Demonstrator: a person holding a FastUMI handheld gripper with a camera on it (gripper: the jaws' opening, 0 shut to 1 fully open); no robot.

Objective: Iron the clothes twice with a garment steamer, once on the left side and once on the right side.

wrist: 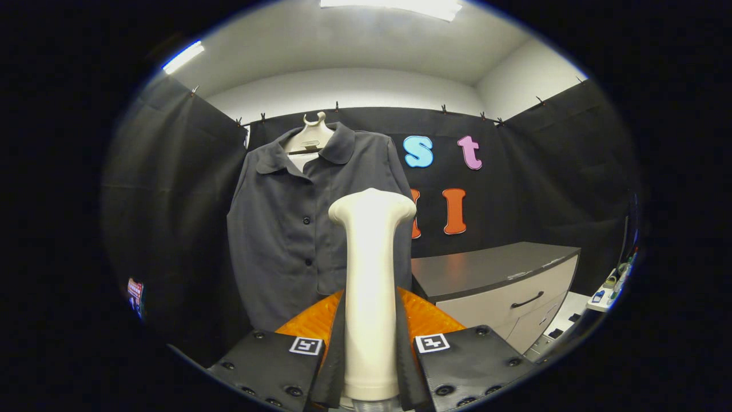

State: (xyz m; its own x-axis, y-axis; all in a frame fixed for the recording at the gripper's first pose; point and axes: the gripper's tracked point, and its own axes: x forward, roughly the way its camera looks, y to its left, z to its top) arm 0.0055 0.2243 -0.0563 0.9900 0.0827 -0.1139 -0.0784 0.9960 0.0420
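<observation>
Claw (pixel 370 366) clenched on steamer (pixel 370 274), frame bottom centre | shirt (pixel 286 229) hangs left of centre beyond steamer head | advice: keep head upright, glide slowly down one side.

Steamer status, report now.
Gripper shut on steamer, upright between fingers. Grey shirt hangs beyond on hanger. Cabinet off beside, nothing between.

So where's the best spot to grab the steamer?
Right where the hand-held gripper has it: the straight, narrow handle of the steamer, a finger pressing each side. The wide head on top points toward the shirt, so coming from behind keeps it free.
</observation>
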